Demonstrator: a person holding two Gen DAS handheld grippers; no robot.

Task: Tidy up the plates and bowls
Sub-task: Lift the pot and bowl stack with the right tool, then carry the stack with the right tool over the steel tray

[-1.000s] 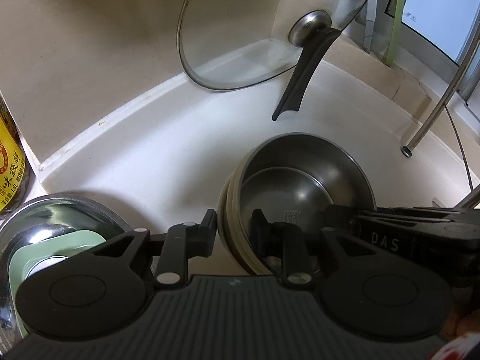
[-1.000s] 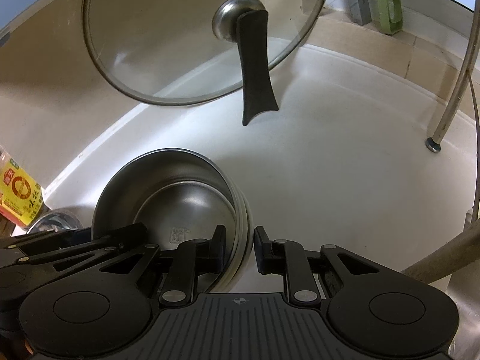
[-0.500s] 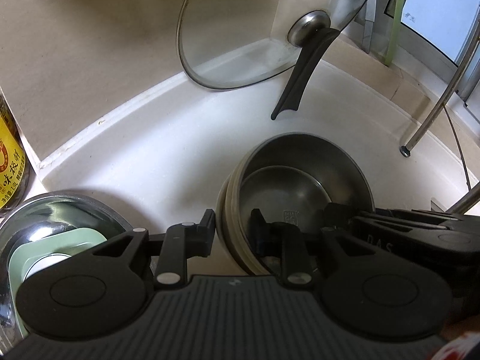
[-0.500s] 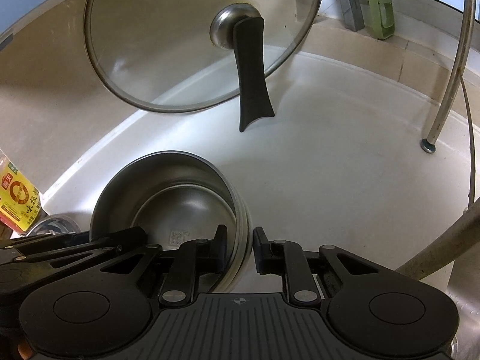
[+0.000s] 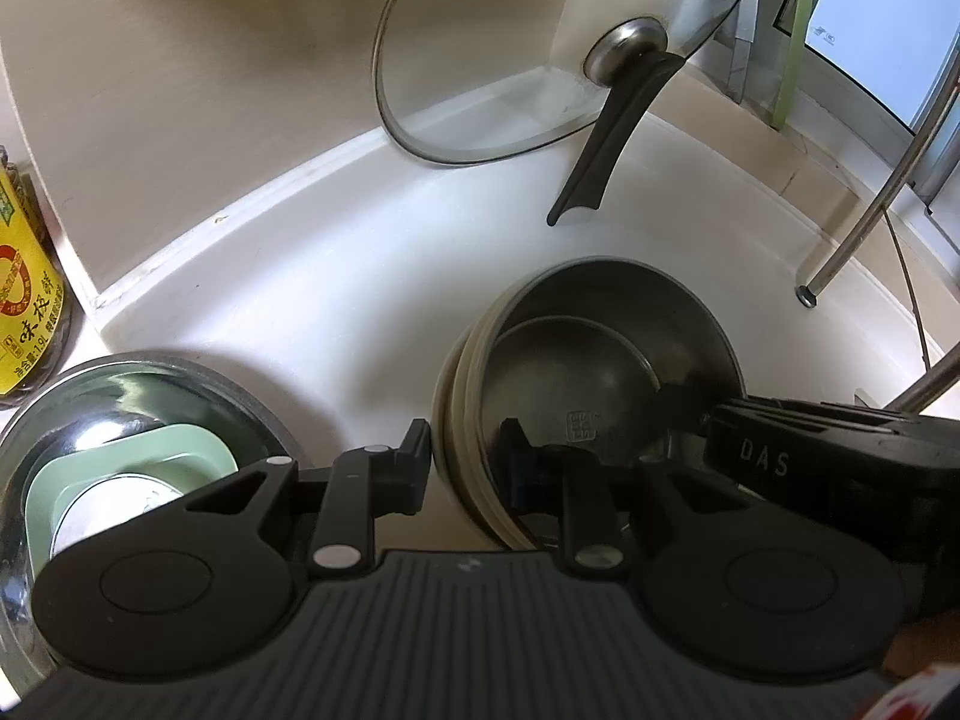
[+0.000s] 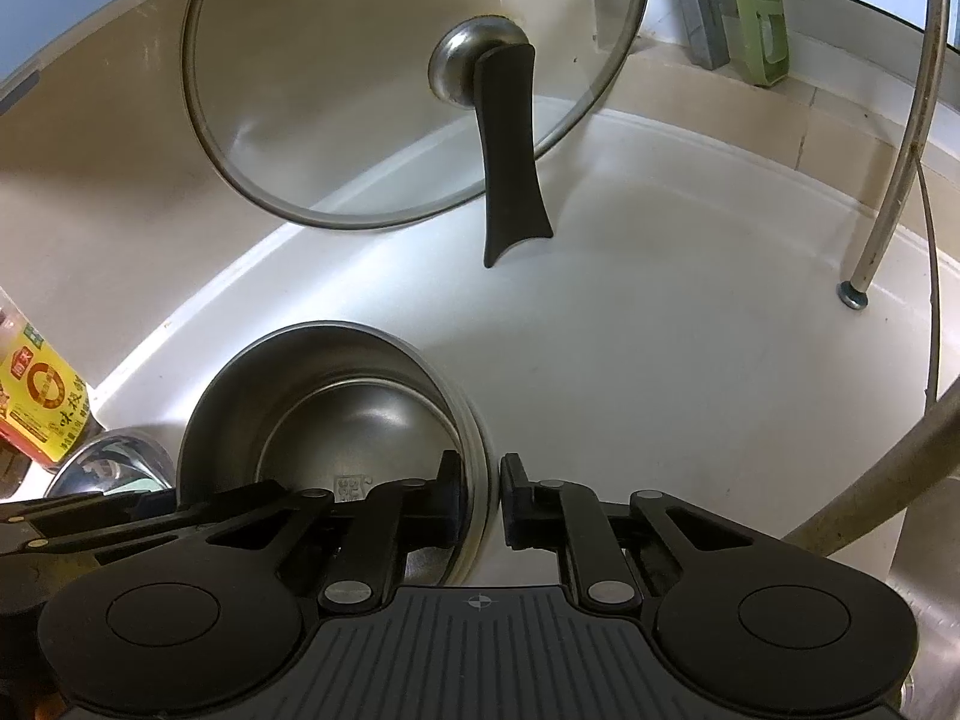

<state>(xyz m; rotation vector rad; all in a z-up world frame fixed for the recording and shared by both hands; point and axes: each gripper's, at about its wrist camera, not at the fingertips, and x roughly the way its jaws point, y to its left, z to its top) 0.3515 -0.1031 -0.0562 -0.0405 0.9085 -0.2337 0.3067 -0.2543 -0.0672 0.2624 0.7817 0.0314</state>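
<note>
Two grippers clamped on one stack of bowls (image 5: pixel 606 360), from opposite sides. Left gripper (image 5: pixel 465 462) pinching the stack's left rim, one finger outside, the other inside the top steel bowl. Right gripper (image 6: pixel 480 495) gripping the right rim likewise. Stack sitting on white counter (image 6: pixel 660 372), well short of glass lid (image 6: pixel 372 90) leaning on the wall behind. At left, steel basin (image 5: pixel 78 396) holding green dish (image 5: pixel 180 450); yellow-labelled bottle (image 5: pixel 24 300) beyond, metal rack leg (image 6: pixel 870 252) at right.
</note>
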